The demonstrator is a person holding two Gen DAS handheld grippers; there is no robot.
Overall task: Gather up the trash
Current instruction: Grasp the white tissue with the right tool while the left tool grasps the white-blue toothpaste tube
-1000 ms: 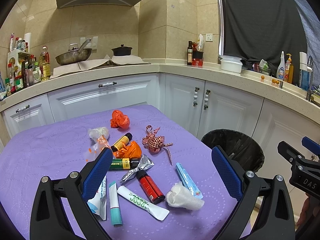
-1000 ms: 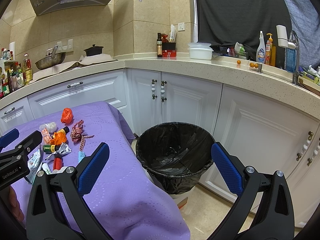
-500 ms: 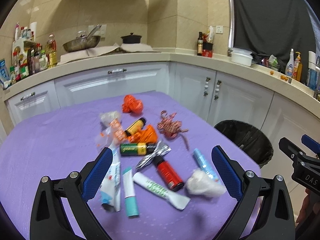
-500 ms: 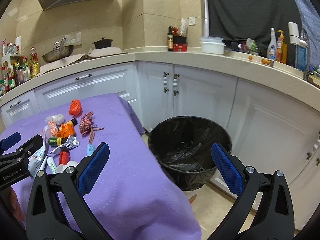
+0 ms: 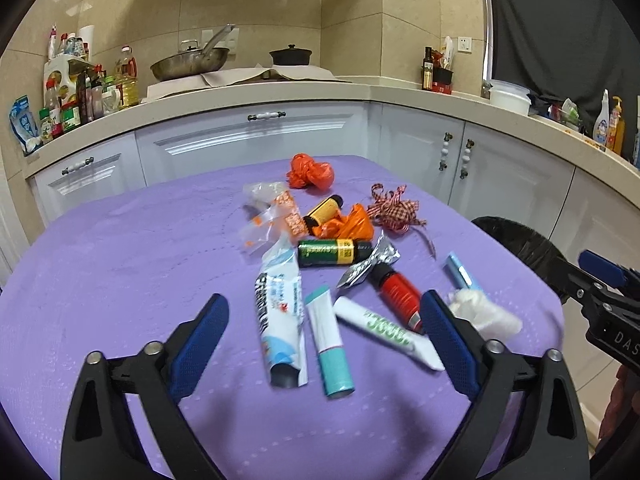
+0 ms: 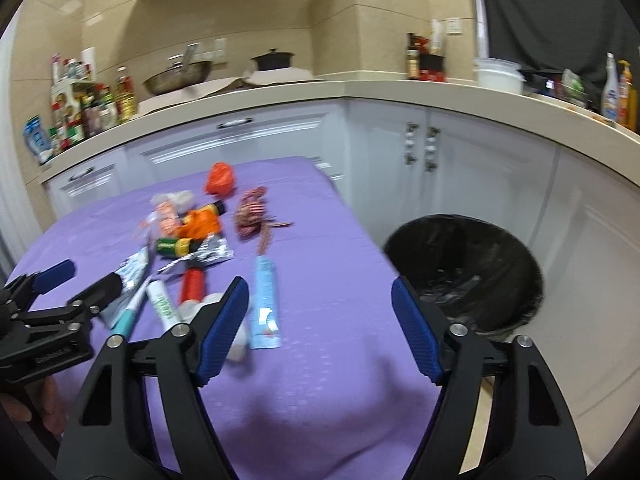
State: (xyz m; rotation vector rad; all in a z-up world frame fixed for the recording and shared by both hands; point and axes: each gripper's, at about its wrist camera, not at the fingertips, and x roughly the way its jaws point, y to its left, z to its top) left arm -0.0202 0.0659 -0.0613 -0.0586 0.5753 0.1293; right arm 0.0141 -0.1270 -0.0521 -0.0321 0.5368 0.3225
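Observation:
Trash lies in a heap on the purple-covered table: a white and blue tube, a teal-capped tube, a white tube with green print, a red bottle, a green battery, a crumpled tissue, a light blue tube, orange bags and a checked ribbon. My left gripper is open above the tubes. My right gripper is open over the table's right edge. A black-lined bin stands right of the table.
White cabinets and a beige counter run behind and to the right. The counter holds a wok, a black pot, bottles and a white container.
Both grippers have swung left and moved over the table. The trash heap now sits between my left gripper's fingers. The right wrist view is blurred by motion.

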